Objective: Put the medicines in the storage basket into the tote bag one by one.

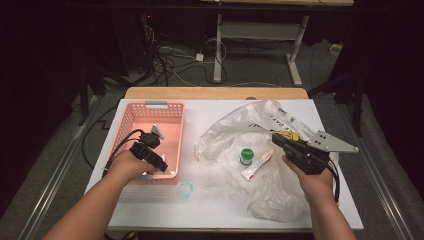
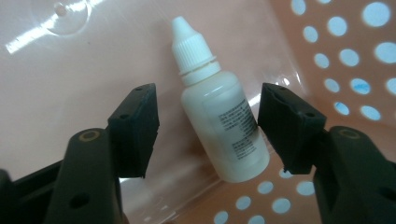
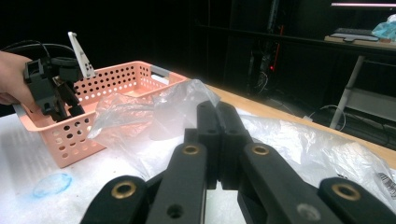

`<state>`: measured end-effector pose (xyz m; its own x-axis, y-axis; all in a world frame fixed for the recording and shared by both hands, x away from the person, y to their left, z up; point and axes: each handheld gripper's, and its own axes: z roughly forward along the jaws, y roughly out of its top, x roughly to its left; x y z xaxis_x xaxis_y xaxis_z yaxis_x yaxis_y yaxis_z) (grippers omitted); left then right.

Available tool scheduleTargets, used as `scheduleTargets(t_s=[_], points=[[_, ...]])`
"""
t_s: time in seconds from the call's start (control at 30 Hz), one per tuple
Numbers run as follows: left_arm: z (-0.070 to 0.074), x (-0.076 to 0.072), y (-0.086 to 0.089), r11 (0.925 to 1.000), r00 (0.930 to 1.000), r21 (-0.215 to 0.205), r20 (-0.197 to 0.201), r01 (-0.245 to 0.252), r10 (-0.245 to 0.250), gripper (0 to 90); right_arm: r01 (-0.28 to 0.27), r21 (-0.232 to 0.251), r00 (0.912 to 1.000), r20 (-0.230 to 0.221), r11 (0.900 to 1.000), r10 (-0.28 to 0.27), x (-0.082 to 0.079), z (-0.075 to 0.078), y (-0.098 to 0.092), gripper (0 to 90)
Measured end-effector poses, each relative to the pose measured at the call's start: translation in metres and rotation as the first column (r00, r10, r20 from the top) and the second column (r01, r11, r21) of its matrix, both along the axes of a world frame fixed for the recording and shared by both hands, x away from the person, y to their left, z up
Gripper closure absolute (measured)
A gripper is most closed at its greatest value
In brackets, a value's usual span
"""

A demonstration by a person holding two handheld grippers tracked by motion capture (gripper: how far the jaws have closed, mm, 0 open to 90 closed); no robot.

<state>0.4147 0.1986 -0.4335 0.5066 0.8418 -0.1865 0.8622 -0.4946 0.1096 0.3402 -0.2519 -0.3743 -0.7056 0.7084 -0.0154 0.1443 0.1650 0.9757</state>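
Note:
A small white dropper bottle (image 2: 224, 121) with a printed label lies on the floor of a pink perforated basket (image 2: 336, 56). My left gripper (image 2: 208, 112) is open, one jaw on each side of the bottle; the right-hand jaw is very close to its label. In the high view the left gripper (image 1: 159, 165) reaches into the near right corner of the basket (image 1: 150, 107). My right gripper (image 1: 276, 139) hovers over a crumpled clear plastic bag (image 1: 235, 127). In its own view the right gripper (image 3: 216, 116) is shut with nothing between its jaws.
A green-capped little jar (image 1: 246, 156) and a white tube (image 1: 257, 166) lie on the bag near the right gripper, with a yellow item (image 1: 287, 135) behind it. A pale blue round piece (image 1: 185, 190) sits on the white table cover in front of the basket.

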Motion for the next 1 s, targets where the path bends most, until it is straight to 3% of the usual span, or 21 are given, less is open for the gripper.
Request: scheduleTargets(t_s=[0.27, 0.53, 0.77, 1.0], points=[[-0.004, 0.003, -0.003, 0.9994, 0.9994, 0.033, -0.034, 0.004, -0.003, 49.4, 0.000, -0.002, 1.0000, -0.001, 1.000, 0.000, 0.000, 0.000, 0.000, 90.0], [-0.004, 0.001, -0.004, 0.9988, 0.9996, 0.046, -0.022, 0.019, -0.018, 57.2, -0.003, -0.002, 1.0000, -0.006, 1.000, 0.003, 0.000, -0.001, 0.001, 90.0], [0.002, -0.005, -0.001, 0.9998, 0.9979, 0.013, 0.062, 0.017, -0.018, 58.0, -0.001, -0.001, 1.0000, -0.008, 1.000, 0.001, -0.001, -0.001, 0.001, 90.0], [0.010, -0.015, 0.006, 0.9968, 0.9837, -0.080, 0.179, 0.004, 0.010, 58.0, -0.006, -0.005, 1.0000, -0.001, 1.000, 0.006, 0.000, -0.001, 0.001, 90.0]])
